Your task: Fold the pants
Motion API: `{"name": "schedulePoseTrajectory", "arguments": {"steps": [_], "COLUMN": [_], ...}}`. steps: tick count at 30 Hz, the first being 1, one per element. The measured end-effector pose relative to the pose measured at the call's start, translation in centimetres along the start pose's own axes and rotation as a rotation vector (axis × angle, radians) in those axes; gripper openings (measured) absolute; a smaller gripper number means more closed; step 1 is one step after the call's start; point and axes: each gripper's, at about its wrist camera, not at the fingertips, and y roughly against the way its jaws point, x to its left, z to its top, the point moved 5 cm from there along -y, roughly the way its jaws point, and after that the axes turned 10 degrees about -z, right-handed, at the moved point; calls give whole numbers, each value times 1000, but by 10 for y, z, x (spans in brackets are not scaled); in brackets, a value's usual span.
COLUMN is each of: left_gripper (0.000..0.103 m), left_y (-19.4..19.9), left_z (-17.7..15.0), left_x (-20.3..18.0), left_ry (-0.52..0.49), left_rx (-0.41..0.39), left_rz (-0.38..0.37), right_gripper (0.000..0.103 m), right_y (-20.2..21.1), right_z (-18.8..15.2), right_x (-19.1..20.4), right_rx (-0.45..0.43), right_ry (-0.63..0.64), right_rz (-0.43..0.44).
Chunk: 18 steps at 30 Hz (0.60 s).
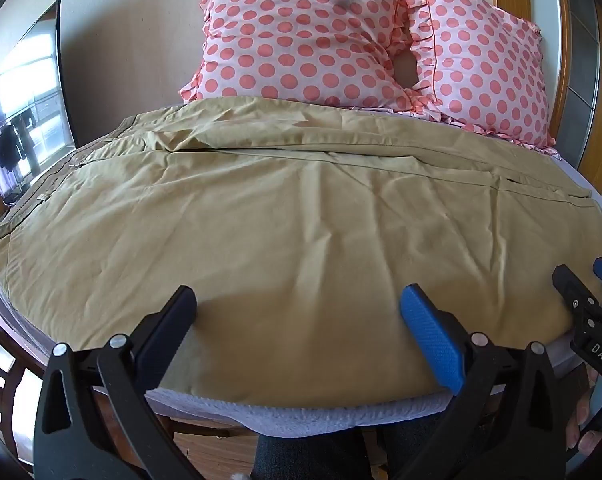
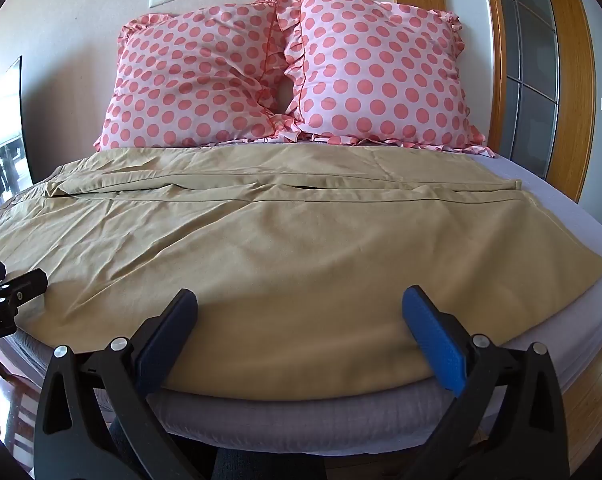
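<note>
At the bottom of the left wrist view the left gripper (image 1: 297,312) stands with its jaws spread wide, holding nothing, above the near edge of the tan pants (image 1: 285,216). In the right wrist view the right gripper (image 2: 299,314) is equally wide and holds nothing, low in frame. The pants lie flat across the middle of both frames on the grey-sheeted bed (image 2: 309,420). In the upper frame, two polka-dot pillows (image 2: 289,76) lean against the wall
</note>
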Motion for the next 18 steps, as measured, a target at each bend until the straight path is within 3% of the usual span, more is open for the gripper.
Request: {"name": "schedulePoseTrajectory", "arguments": {"steps": [18], "left_gripper": [101], "left_y": [0], "left_z": [0], "left_x": [0], "left_ry": [-1], "left_rx": [-5], "left_rz": [1], "right_gripper": [102], "right_y": [0], "right_z": [0], "right_x": [0], "right_rx": [-1], "right_ry": [0], "right_rz": [0]}}
